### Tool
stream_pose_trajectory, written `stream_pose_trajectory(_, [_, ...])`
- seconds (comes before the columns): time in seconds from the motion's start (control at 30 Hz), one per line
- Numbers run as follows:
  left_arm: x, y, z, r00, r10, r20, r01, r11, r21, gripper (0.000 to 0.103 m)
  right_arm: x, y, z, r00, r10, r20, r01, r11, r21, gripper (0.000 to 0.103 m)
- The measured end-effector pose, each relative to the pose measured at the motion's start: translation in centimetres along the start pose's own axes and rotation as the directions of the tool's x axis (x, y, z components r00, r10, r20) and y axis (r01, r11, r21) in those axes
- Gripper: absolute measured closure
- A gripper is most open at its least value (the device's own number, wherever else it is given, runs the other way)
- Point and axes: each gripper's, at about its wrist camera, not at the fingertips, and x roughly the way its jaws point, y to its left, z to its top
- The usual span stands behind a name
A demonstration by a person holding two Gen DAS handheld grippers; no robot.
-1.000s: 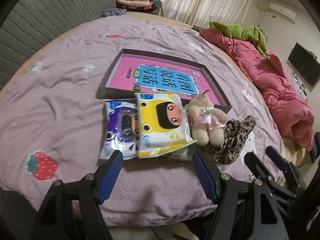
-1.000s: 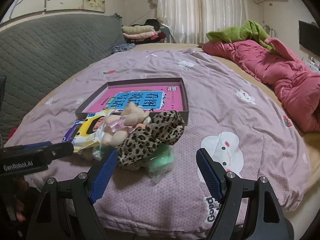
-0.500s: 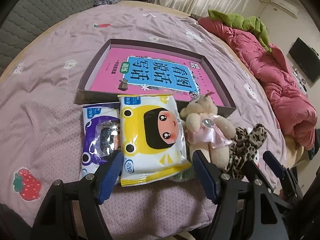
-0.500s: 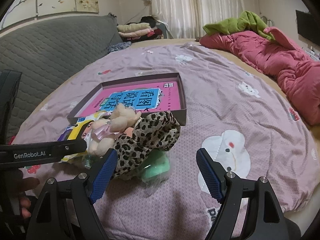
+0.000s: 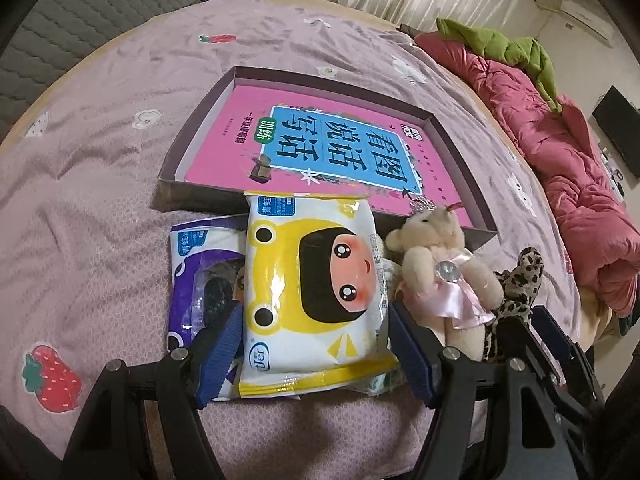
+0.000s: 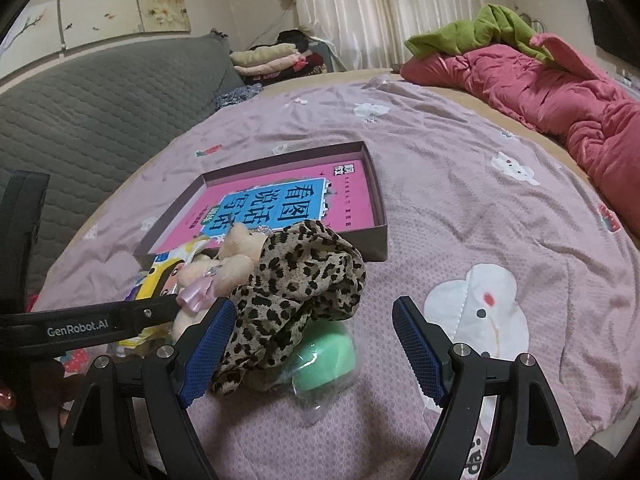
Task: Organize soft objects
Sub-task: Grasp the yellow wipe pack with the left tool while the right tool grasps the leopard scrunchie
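1. Yellow pack (image 5: pixel 316 300) lies near the bed's (image 5: pixel 100 208) front edge, overlapping a purple pack (image 5: pixel 204 280) and touching the front wall of the box (image 5: pixel 460 152).
2. Left tool (image 5: pixel 316 344) is spread wide, its pads on either side of the yellow pack's near end and not visibly pressing it; I judge the grasp is the step in hand.
3. Next move calls for closing on that pack alone, sparing the bear (image 5: pixel 444 276) beside it, then lifting it over the wall.
4. Right tool (image 6: pixel 314 350) also gapes, empty, over the leopard cloth (image 6: pixel 296 300) and green ball (image 6: pixel 326 354).
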Motion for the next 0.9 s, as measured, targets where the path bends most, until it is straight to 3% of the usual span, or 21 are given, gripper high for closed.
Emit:
stream_pose_trajectory(0.4, [0.7, -0.3, 0.9, 1.000, 0.025, -0.016, -0.025, 1.000, 0.003, 0.032, 2.3, 0.2, 1.5, 0.998, 0.041, -0.050, -0.040, 0.999, 0.019, 0.023])
stream_pose_trajectory(0.47, [0.8, -0.5, 1.0, 0.999, 0.036, -0.018, -0.036, 0.999, 0.009, 0.033, 2.8, 0.6, 1.5, 0.996, 0.069, -0.065, -0.069, 0.998, -0.002, 0.042])
stream_pose_trajectory(0.67, [0.7, -0.5, 1.2, 0.999, 0.041, -0.028, -0.040, 0.999, 0.023, 0.041, 2.5, 1.4, 1.5, 0.997, 0.072, -0.041, -0.075, 0.994, -0.077, 0.078])
stream_pose_trajectory(0.9, [-0.2, 1.2, 0.8, 0.999, -0.039, 0.000, 0.039, 0.998, -0.057, 0.048, 1.0, 0.2, 2.2, 0.997, 0.061, 0.047, -0.058, 0.997, -0.059, 0.087])
